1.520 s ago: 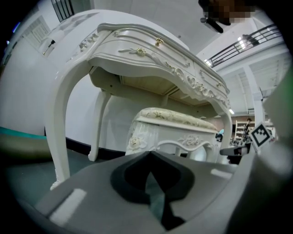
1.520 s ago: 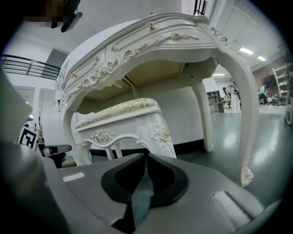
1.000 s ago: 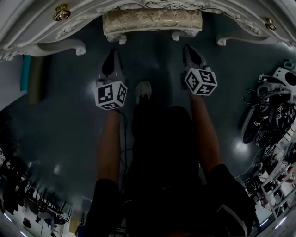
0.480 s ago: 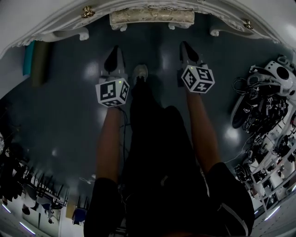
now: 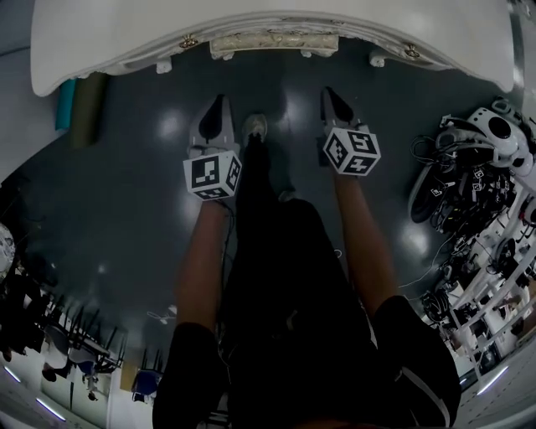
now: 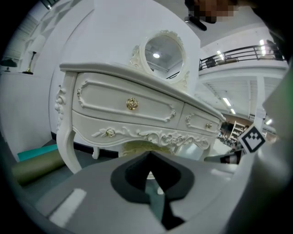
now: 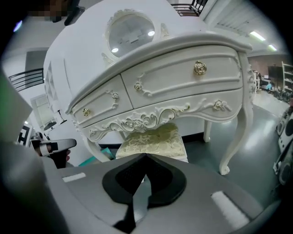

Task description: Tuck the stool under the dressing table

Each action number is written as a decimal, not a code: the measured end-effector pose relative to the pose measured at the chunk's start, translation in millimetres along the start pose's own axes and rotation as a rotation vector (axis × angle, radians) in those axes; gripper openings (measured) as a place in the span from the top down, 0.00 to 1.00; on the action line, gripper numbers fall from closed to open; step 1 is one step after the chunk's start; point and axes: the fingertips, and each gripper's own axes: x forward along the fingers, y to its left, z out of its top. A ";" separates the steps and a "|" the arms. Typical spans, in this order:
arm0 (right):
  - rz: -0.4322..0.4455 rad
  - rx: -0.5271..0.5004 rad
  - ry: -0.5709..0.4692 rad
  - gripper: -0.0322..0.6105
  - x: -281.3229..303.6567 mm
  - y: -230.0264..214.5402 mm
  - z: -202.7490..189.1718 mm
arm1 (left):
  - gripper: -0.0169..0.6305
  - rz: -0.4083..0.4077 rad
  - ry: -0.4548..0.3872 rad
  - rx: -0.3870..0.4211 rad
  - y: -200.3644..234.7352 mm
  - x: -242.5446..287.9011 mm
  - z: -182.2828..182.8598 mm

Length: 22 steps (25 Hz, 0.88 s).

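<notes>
Stool [image 5: 274, 43] sat tucked under the dressing table [image 5: 251, 18], its cream patterned cushion showing between the table's curved front legs below the carved apron. It lay ahead of both grippers and well apart from them. The left gripper [image 5: 218, 107] and right gripper [image 5: 334, 96] hung over the dark floor [image 5: 126, 193] on either side of the person's shoe [image 5: 255, 127], each with jaws closed together on nothing. Their cubes [image 5: 212, 174] carried only black-and-white square marker patterns.
</notes>
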 end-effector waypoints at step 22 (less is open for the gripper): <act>-0.034 0.054 0.036 0.95 -73.1 64.3 130.9 | 0.96 -0.088 0.053 0.027 -56.1 -31.5 152.0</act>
